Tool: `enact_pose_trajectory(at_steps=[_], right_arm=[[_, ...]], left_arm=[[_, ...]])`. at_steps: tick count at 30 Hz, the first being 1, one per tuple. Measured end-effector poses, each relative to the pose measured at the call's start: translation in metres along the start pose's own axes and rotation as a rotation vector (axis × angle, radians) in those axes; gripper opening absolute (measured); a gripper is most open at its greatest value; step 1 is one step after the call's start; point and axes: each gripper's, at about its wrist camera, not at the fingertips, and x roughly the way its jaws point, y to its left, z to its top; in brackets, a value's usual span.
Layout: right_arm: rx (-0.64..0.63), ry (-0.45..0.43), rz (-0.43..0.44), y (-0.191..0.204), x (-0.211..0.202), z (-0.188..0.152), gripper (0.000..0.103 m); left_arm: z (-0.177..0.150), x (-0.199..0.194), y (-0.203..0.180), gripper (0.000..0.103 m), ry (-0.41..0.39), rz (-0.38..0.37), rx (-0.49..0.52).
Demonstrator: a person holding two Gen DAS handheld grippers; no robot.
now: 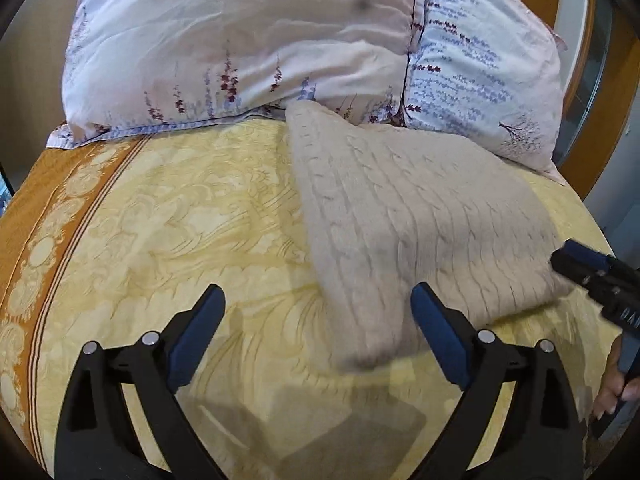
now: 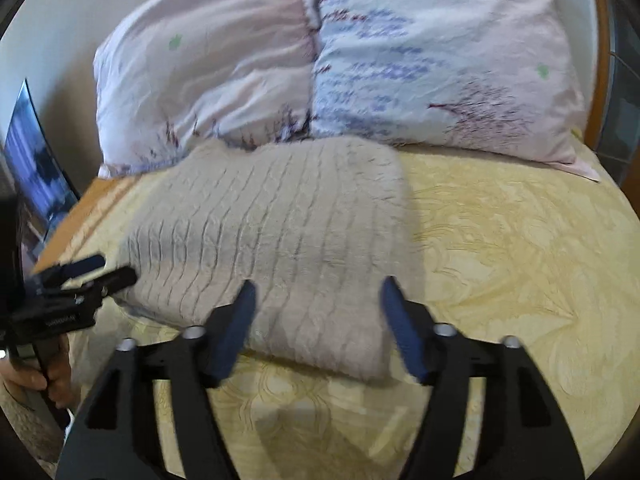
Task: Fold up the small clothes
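My left wrist view looks steeply down, close over the bed [image 1: 160, 208], toward pillows [image 1: 240, 48] at 12 o'clock; my right wrist view does likewise. Both share the folded knit [image 2: 272, 232].

Sweater [image 1: 420, 220]: pale beige, cable-knit ribs. Bedspread [image 1: 180, 220]: cream-yellow with swirling floral print, orange border stripe. Pillows [image 1: 240, 40]: pale pink and light blue, purple and maroon flower sprigs.

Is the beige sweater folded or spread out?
Folded. The sweater lies on the bedspread as a compact thick rectangle with a doubled, rounded front edge; no sleeves or collar stick out. Neither gripper holds it.
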Motion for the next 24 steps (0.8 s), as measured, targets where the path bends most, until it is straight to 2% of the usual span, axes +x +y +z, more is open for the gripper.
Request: enact_pose_trajectory(at_steps=[1, 2, 3, 7, 11, 16, 24], right_arm=[[0.007, -0.016, -0.031, -0.002, -0.006, -0.002, 0.09], [0.011, -0.031, -0.052, -0.003, -0.01, -0.004, 0.094], [0.012, -0.049, -0.061, -0.003, -0.013, -0.006, 0.096], [0.0, -0.069, -0.088, -0.001, -0.019, -0.017, 0.101], [0.001, -0.049, -0.099, 0.006, -0.019, -0.031, 0.102], [0.006, 0.026, -0.075, 0.014, -0.008, -0.043, 0.102], [0.019, 0.106, -0.1, 0.022, 0.01, -0.054, 0.102]], left_arm=[[-0.005, -0.005, 0.002, 0.095, 0.002, -0.005, -0.01], [-0.006, -0.006, 0.003, 0.098, 0.006, -0.01, -0.016], [-0.011, -0.009, 0.004, 0.101, 0.008, -0.006, -0.027], [-0.022, -0.016, 0.002, 0.101, 0.0, 0.002, -0.037], [-0.03, -0.017, -0.006, 0.101, 0.031, 0.025, -0.027], [-0.033, -0.011, -0.02, 0.101, 0.074, 0.037, 0.008], [-0.035, 0.002, -0.032, 0.101, 0.112, 0.103, 0.067]])
